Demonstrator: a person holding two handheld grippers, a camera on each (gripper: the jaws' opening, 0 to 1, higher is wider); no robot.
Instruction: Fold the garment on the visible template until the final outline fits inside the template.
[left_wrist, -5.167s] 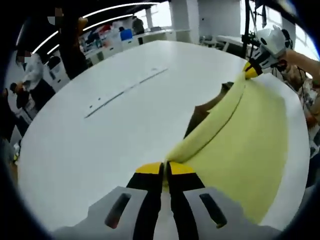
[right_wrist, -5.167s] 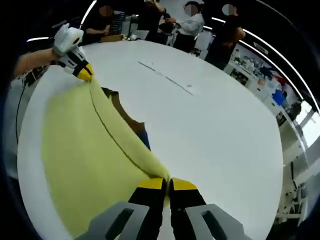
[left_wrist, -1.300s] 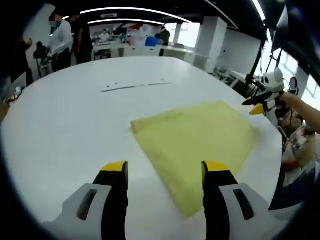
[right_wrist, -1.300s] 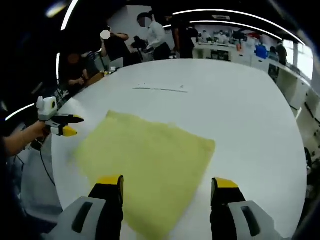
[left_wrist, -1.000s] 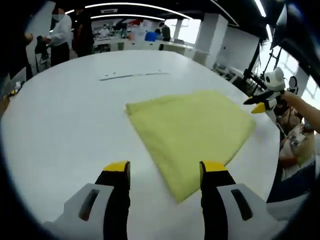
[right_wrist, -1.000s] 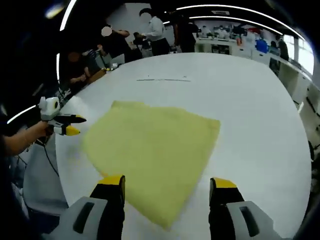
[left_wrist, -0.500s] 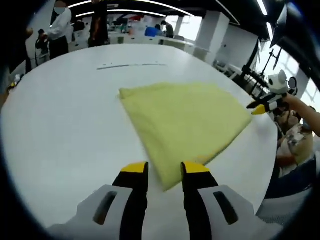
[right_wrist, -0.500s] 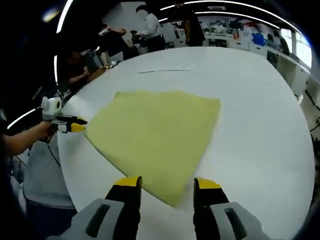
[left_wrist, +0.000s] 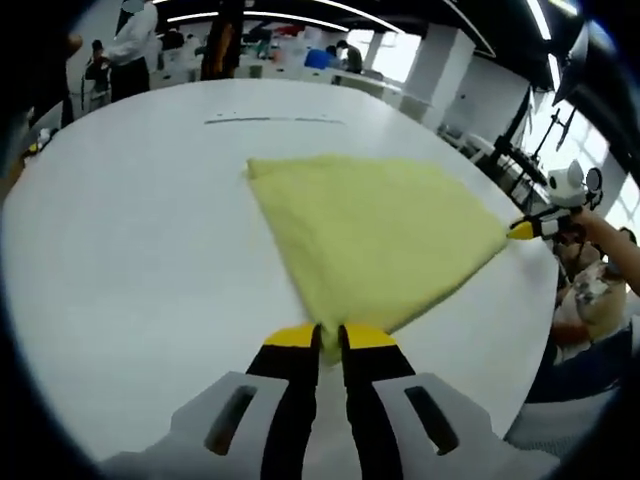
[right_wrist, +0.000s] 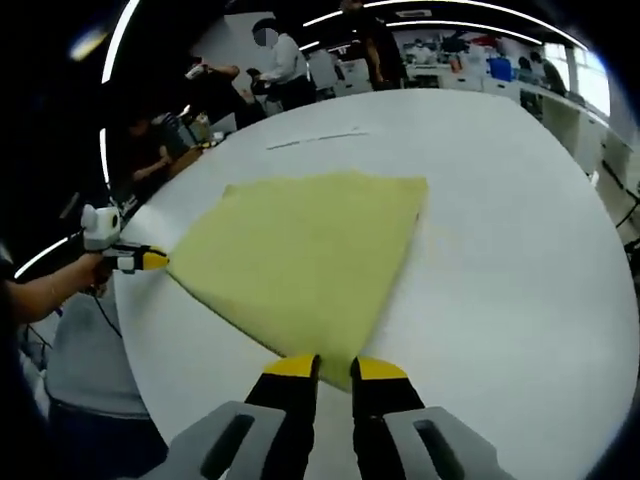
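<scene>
Left tool (left_wrist: 330, 338) has its jaws nearly together on the near corner of the garment (left_wrist: 375, 232), a pinch as far as I can judge; right tool (right_wrist: 335, 369) is likewise closed on the corner nearest it. The garment, yellow cloth, lies flat on the white counter (left_wrist: 130, 250), roughly square, each tool at an opposite corner. In the left gripper view the right tool sits at the far right corner; in the right gripper view the left tool sits at the far left one. No template outline can be made out. Risks: a thin pinch may catch only the top layer, so layers separate on lifting; uneven pull from the two tools would skew the fold; dragging could slide the cloth toward the counter edge.
</scene>
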